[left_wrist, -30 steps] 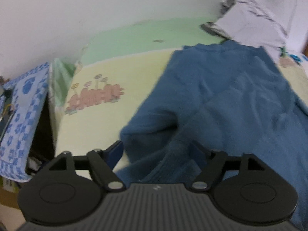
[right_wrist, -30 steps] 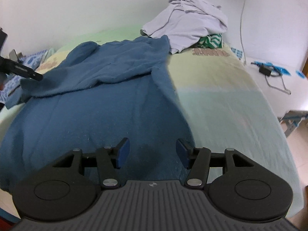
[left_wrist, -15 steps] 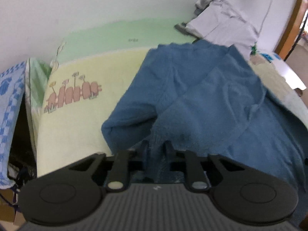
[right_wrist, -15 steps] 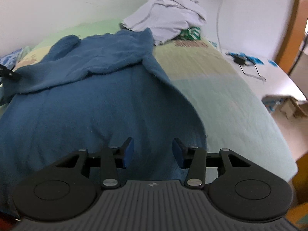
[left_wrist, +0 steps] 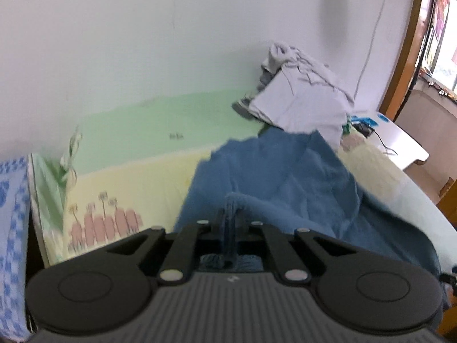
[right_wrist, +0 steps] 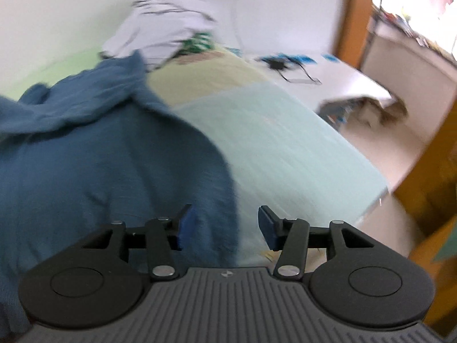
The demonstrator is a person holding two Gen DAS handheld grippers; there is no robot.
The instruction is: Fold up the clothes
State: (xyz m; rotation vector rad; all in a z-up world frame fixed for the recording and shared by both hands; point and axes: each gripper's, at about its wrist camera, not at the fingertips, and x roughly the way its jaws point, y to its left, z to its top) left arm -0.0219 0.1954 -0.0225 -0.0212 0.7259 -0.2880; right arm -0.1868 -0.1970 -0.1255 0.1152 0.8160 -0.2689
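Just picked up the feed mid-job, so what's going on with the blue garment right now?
A person is folding clothes on a bed with two hand-held grippers. The left hand-held gripper is shut on a pinched fold of the blue garment. The right hand-held gripper is open, jaws opening, over the garment's right edge without gripping it. A pale clothes pile waits by the wall.

Soft, even daylight throughout, entering from the window [left_wrist: 441, 43] at the far right, blown out to white glare in the right wrist view [right_wrist: 414, 3]. Heavy motion smear across the right wrist view, blurring the pale clothes pile [right_wrist: 168, 25], the cables on the white tabletop [right_wrist: 288, 65] and the doorway, with only the black tongs body crisp; milder blur in the left wrist view, softening the blue garment [left_wrist: 288, 168] and the bed sheet [left_wrist: 128, 171]. Strong fisheye bending at the edges, dark corners, and a faint grey shadow on the wall [left_wrist: 332, 14].
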